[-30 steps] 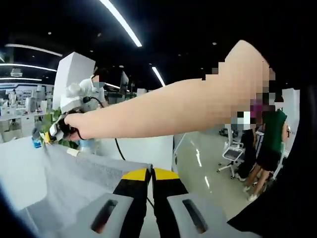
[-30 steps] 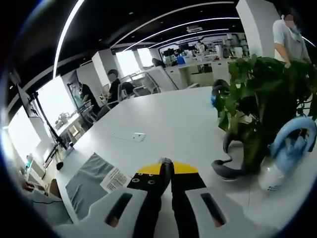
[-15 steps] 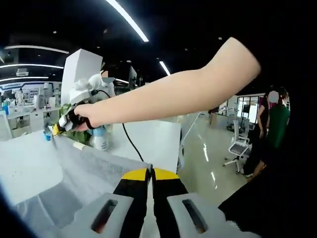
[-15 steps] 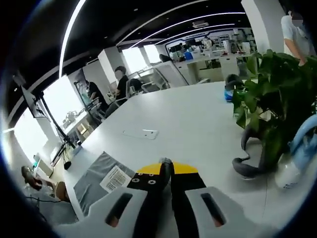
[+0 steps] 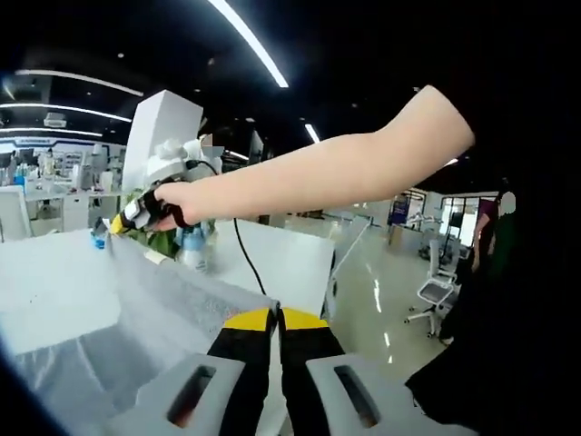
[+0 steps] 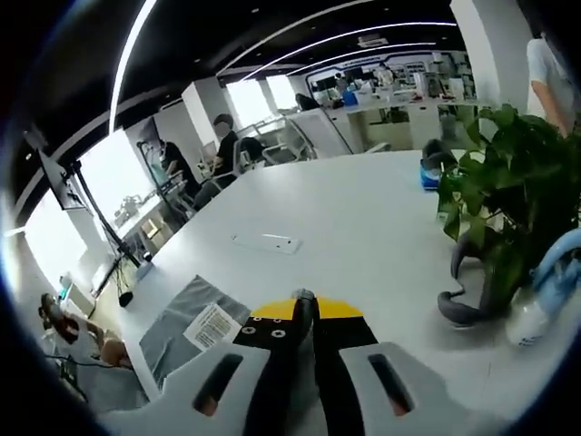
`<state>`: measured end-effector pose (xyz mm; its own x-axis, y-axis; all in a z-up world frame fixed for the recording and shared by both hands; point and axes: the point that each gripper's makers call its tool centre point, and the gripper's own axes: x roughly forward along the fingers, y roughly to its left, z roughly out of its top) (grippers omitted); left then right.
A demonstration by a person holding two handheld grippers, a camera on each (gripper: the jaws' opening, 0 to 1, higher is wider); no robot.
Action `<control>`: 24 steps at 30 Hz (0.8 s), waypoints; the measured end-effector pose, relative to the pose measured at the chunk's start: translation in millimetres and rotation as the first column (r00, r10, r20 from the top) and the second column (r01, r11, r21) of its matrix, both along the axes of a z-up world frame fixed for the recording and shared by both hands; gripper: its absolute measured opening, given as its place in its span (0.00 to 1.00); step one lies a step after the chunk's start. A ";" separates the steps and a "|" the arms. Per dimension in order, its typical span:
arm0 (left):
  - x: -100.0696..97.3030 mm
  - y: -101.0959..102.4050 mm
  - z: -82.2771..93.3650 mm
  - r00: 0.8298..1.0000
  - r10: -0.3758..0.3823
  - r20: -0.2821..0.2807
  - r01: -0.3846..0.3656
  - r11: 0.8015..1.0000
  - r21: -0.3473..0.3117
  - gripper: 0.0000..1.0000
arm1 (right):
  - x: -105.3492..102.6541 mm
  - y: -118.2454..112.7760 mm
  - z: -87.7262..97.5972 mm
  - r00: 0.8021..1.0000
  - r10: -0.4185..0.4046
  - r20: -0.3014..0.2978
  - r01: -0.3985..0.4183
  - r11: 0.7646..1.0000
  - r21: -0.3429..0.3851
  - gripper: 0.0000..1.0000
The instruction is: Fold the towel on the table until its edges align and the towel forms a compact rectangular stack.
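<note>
Hanging between your two claws, the towel [image 5: 136,309] is stretched as a grey sheet above the table [image 5: 45,282]. Your left claw [image 5: 275,320] has its yellow-tipped jaws pressed together on the towel's near edge. Your right claw [image 5: 123,222] shows up beyond it, up and to the left, gripped in your hand [image 5: 172,202], pinching the far corner; your bare arm [image 5: 336,173] crosses above the left claw.

In the right gripper view, your right claw [image 6: 304,313] has its jaws closed on a grey fold, and more towel [image 6: 182,322] with a white label [image 6: 211,325] lies just left of the jaws.

The table [image 6: 363,227] is white and wide. Right of the right claw stand a leafy plant [image 6: 504,200] and a grey headset [image 6: 463,304]. Ahead lies a small white device [image 6: 265,242]. Beyond is an open office with ceiling light strips [image 6: 136,54] and seated people [image 6: 218,154].
</note>
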<state>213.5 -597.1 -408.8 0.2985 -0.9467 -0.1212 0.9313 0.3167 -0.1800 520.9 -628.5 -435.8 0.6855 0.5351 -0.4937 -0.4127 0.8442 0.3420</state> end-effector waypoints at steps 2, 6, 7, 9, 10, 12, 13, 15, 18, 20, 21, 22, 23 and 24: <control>-0.6 9.5 3.8 1.000 0.009 0.008 -0.009 1.000 0.001 0.02 | 1.3 8.2 8.5 1.000 -0.016 -0.013 0.016 0.999 0.045 0.02; 0.8 27.5 10.2 1.000 0.024 0.015 -0.024 1.000 0.001 0.02 | 2.1 23.7 20.0 1.000 -0.004 0.004 0.004 0.999 0.032 0.02; 0.6 34.1 12.4 0.999 0.029 0.014 -0.029 1.000 0.001 0.02 | 2.0 26.6 21.0 1.000 -0.002 0.008 0.002 1.000 0.032 0.02; -0.1 44.2 15.4 0.999 0.037 0.018 -0.037 0.999 -0.001 0.02 | 1.4 32.4 22.2 1.000 -0.004 0.012 0.003 0.999 0.036 0.02; -0.3 47.8 16.1 0.999 0.041 0.019 -0.041 0.999 -0.001 0.02 | 0.9 34.9 22.8 1.000 -0.005 0.013 0.004 0.999 0.039 0.02; -0.8 55.2 17.4 0.999 0.043 0.020 -0.043 0.999 -0.001 0.02 | 0.5 40.4 23.5 1.000 -0.009 0.011 0.009 0.999 0.047 0.02; -1.5 59.0 17.7 0.999 0.041 0.020 -0.041 0.999 0.000 0.02 | 1.5 44.6 24.0 1.000 -0.008 0.006 0.007 0.998 0.057 0.02; -3.0 64.3 18.0 0.999 0.040 0.020 -0.040 0.999 0.001 0.02 | 0.8 54.3 26.6 1.000 -0.003 0.004 0.003 0.997 0.075 0.02; -3.5 76.9 17.6 0.999 0.047 0.012 -0.047 0.999 -0.001 0.02 | 1.5 65.3 27.9 1.000 0.005 0.008 -0.006 0.997 0.073 0.02; -3.7 86.0 17.1 0.999 0.051 0.005 -0.051 0.999 -0.005 0.02 | 2.0 71.7 28.2 1.000 0.009 0.011 -0.009 0.997 0.072 0.02; -3.6 89.8 16.7 0.999 0.053 0.001 -0.053 0.999 -0.007 0.02 | 1.8 74.1 28.1 1.000 0.009 0.012 -0.010 0.997 0.070 0.02; -3.3 93.0 16.4 0.998 0.056 -0.002 -0.056 0.998 -0.008 0.02 | 1.8 77.1 28.3 1.000 0.009 0.013 -0.010 0.998 0.070 0.02; -3.4 96.4 16.1 0.998 0.059 -0.004 -0.059 0.998 -0.009 0.02 | 2.2 79.6 28.7 1.000 0.009 0.013 -0.010 0.997 0.070 0.02; -3.1 101.2 16.6 0.998 0.065 -0.008 -0.065 0.998 -0.014 0.02 | 2.5 81.2 29.2 1.000 0.009 0.014 -0.010 0.997 0.070 0.02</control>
<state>210.5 -495.9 -392.2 0.3582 -0.9271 -0.1106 0.9076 0.3736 -0.1917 523.5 -547.3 -406.6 0.6864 0.5748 -0.4455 -0.4255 0.8143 0.3949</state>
